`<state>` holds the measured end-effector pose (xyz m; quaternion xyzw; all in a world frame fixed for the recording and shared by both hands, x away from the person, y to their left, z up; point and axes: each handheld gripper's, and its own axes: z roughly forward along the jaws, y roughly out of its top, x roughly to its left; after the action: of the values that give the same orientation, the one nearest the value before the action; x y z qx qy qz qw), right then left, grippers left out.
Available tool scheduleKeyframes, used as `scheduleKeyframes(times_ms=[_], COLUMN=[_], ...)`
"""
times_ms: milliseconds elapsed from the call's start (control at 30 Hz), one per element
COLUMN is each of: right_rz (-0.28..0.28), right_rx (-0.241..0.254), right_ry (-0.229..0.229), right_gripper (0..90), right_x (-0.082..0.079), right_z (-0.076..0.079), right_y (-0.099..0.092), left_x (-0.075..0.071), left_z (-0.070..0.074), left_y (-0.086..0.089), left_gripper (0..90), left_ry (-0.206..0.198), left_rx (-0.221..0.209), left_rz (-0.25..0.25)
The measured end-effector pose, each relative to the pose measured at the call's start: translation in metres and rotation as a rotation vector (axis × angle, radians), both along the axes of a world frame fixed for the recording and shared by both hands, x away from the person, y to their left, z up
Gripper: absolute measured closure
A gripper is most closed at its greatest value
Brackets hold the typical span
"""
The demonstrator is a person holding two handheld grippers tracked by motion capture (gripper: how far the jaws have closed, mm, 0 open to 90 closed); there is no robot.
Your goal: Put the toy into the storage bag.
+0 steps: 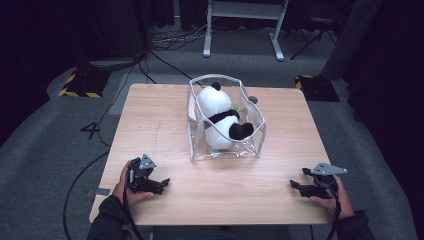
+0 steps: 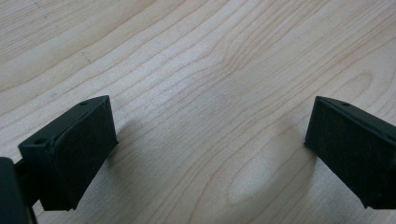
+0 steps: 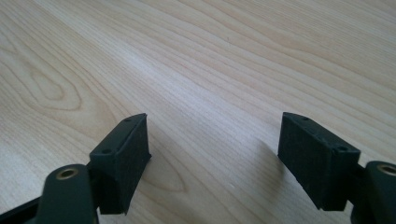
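Panda bag waits beyond both grippers

Panda plush (image 1: 221, 119) lies inside the clear bag (image 1: 226, 150) at the table's (image 1: 160, 120) far middle, long axis running away from the person. Left gripper (image 1: 159, 184) and right gripper (image 1: 298, 184) rest near the front edge, jaws wide, empty. Neither looks clearly nearer.

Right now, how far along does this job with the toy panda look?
The panda already sits inside the clear bag. Nothing is in hand: the left gripper and right gripper rest open near the table's front edge. The bag's top looks open, perhaps left to close.
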<state>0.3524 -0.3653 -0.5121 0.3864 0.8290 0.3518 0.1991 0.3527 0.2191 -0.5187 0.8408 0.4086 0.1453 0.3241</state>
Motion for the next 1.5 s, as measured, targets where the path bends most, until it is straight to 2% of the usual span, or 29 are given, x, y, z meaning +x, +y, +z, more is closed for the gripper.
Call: scheduleKeyframes(times_ms=[167,700,1500], right_rz=[-0.015,-0.14,-0.145], right_rx=[0.036,0.044,0.042], right_ry=[0.007,0.016,0.014], right_gripper=[23.9,21.6,20.9], right_x=[-0.004,-0.014,-0.013], right_z=[-0.003,-0.003,-0.003], right_y=[-0.01,-0.036,-0.036], left_x=[0.0,0.0,0.0], left_z=[0.0,0.0,0.0], left_y=[0.0,0.0,0.0], left_gripper=[2.0,2.1,2.2], left_ry=[-0.001,-0.002,-0.001], left_rx=[0.002,0.002,0.002], left_rz=[-0.001,0.002,0.001])
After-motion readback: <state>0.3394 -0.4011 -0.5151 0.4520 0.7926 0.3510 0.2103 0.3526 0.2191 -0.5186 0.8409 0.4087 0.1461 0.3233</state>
